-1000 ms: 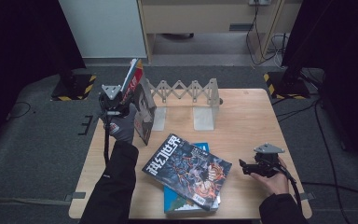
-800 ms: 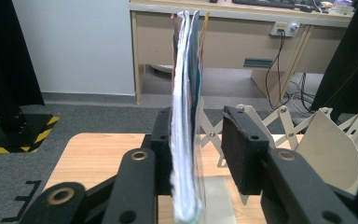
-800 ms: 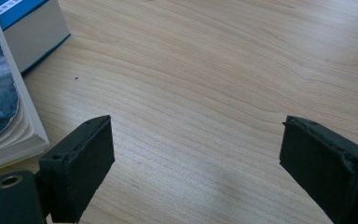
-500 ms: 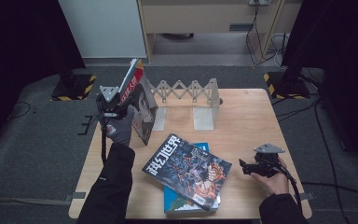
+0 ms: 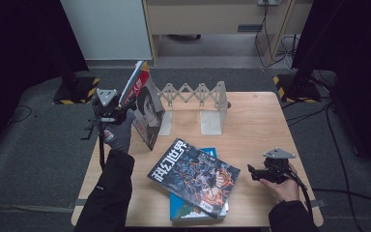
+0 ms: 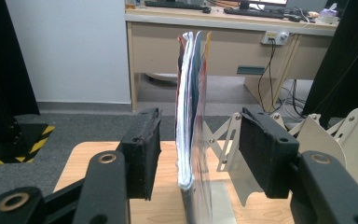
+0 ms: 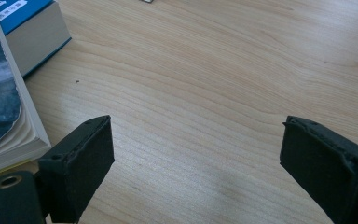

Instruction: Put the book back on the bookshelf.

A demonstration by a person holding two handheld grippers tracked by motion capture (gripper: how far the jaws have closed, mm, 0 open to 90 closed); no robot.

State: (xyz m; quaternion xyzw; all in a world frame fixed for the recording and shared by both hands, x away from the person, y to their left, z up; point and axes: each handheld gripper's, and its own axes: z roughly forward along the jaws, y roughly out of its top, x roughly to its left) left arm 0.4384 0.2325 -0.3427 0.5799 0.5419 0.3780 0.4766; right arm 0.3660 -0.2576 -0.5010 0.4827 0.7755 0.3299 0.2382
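Note:
A magazine with a red cover stands upright at the table's left, leaning against the left plate of a folding metal book rack. My left gripper is at its near edge. In the left gripper view the magazine's page edges rise between the two pads, with a gap on both sides. The jaws have just been opening and the left gripper is open. My right gripper rests on the table at the front right. In its own view the right gripper is open over bare wood.
A dark science-fiction magazine lies flat on a blue book near the front edge, left of the right gripper. Their edges show in the right gripper view as a stack. A desk and cables stand beyond the wooden table.
The left gripper has edged slightly left, away from the upright magazine, which stays standing against the rack. The right hand and the flat stack have not moved.

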